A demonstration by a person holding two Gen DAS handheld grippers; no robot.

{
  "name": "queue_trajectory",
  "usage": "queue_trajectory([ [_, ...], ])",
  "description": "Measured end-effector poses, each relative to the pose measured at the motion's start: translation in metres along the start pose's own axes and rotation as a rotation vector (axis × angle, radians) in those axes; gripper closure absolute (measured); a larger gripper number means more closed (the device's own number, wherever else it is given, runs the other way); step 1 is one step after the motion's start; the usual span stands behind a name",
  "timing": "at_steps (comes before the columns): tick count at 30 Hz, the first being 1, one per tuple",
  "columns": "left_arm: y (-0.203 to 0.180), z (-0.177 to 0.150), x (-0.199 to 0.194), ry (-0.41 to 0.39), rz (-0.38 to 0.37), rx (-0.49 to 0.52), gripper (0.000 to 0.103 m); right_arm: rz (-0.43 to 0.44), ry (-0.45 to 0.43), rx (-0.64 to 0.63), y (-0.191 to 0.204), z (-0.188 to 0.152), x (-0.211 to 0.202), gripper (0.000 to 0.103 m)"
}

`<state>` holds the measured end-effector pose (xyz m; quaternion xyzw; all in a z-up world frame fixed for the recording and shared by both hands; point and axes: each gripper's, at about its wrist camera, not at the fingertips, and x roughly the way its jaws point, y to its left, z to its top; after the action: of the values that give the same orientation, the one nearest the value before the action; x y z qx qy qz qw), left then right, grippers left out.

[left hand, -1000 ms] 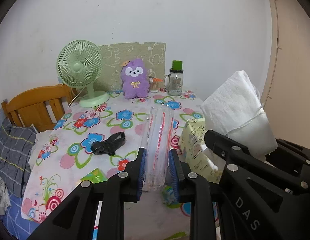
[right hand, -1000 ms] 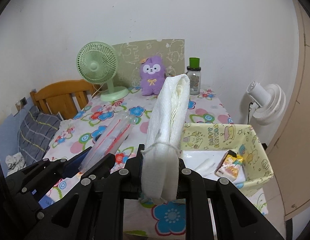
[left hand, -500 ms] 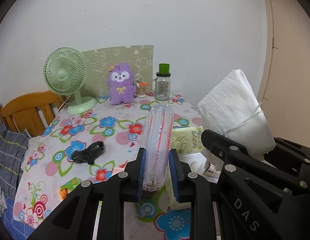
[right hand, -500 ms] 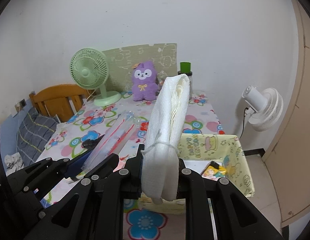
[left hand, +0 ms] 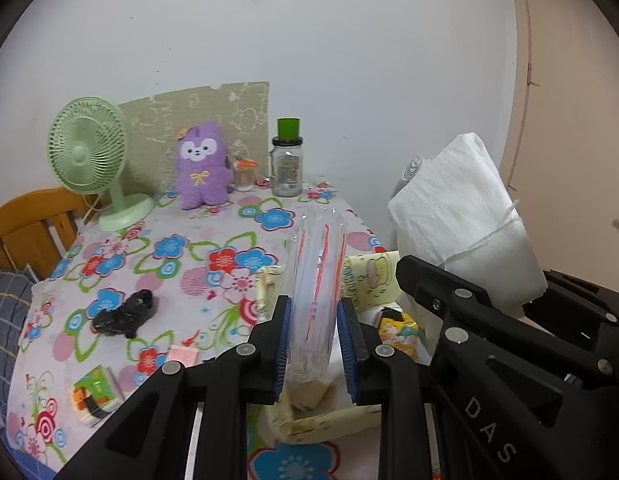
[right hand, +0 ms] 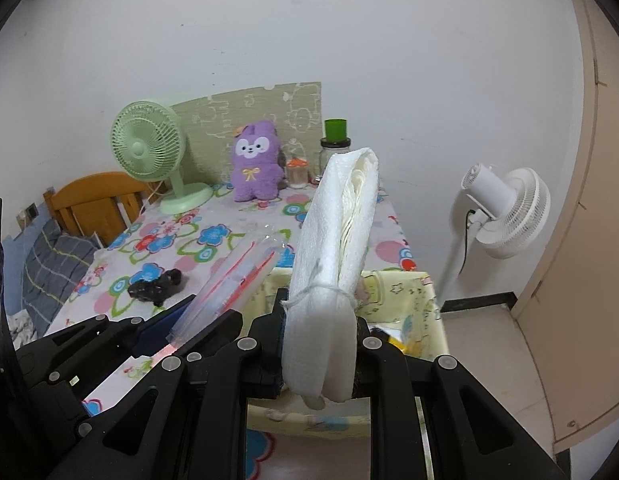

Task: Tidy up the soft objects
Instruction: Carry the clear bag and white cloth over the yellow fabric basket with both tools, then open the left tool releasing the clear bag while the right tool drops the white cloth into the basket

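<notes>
Two loads up: left gripper (left hand: 313, 340) clamps the bag (left hand: 318, 280), right gripper (right hand: 319, 344) the cloth roll (right hand: 333, 264), both above the basket (right hand: 405, 292). You risk the slick bag slipping, or the roll's top-heavy end tipping past the rim.

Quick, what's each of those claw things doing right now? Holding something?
Left gripper: closed on a clear plastic bag with red lines.
Right gripper: closed on a tied white cloth bundle.
</notes>
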<state>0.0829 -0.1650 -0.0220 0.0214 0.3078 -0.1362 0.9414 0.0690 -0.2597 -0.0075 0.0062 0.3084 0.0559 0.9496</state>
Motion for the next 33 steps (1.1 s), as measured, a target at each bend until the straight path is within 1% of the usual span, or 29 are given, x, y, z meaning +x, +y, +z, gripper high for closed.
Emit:
queue_trajectory([
  [5, -0.011, 0.002, 0.017, 0.033, -0.035, 0.0, 0.081, 0.017, 0.029, 0.02, -0.016, -0.001, 0.013, 0.082],
  [12, -0.014, -0.001, 0.042, 0.086, -0.044, -0.001, 0.08, 0.019, 0.085, 0.025, -0.027, -0.006, 0.039, 0.082],
  [16, -0.013, -0.007, 0.055, 0.113, -0.043, -0.007, 0.077, 0.021, 0.124, 0.024, -0.031, -0.011, 0.053, 0.082],
  [18, -0.013, -0.009, 0.062, 0.14, -0.046, -0.01, 0.068, 0.03, 0.152, 0.027, -0.033, -0.013, 0.061, 0.082],
  [20, -0.014, -0.01, 0.066, 0.156, -0.04, -0.006, 0.064, 0.04, 0.168, 0.03, -0.035, -0.015, 0.066, 0.082],
  [22, -0.013, -0.011, 0.069, 0.164, -0.029, 0.0, 0.058, 0.04, 0.175, 0.026, -0.034, -0.016, 0.069, 0.082],
  [24, -0.013, -0.012, 0.071, 0.175, -0.018, 0.006, 0.043, 0.039, 0.185, 0.025, -0.034, -0.017, 0.073, 0.08],
  [25, -0.012, -0.012, 0.072, 0.178, -0.016, 0.009, 0.04, 0.042, 0.19, 0.027, -0.034, -0.017, 0.075, 0.078],
  [26, -0.013, -0.013, 0.073, 0.18, -0.014, 0.014, 0.036, 0.043, 0.194, 0.028, -0.034, -0.017, 0.077, 0.075],
  [28, -0.013, -0.013, 0.074, 0.186, -0.033, 0.027, 0.031, 0.038, 0.2, 0.029, -0.034, -0.018, 0.079, 0.065],
  [30, -0.016, -0.013, 0.074, 0.191, -0.049, 0.045, 0.025, 0.036, 0.198, 0.04, -0.036, -0.019, 0.079, 0.041],
  [32, -0.018, -0.013, 0.074, 0.192, -0.049, 0.056, 0.023, 0.033, 0.197, 0.051, -0.038, -0.02, 0.079, 0.034],
  [33, -0.019, -0.013, 0.073, 0.192, -0.048, 0.059, 0.022, 0.03, 0.199, 0.053, -0.039, -0.02, 0.08, 0.032],
])
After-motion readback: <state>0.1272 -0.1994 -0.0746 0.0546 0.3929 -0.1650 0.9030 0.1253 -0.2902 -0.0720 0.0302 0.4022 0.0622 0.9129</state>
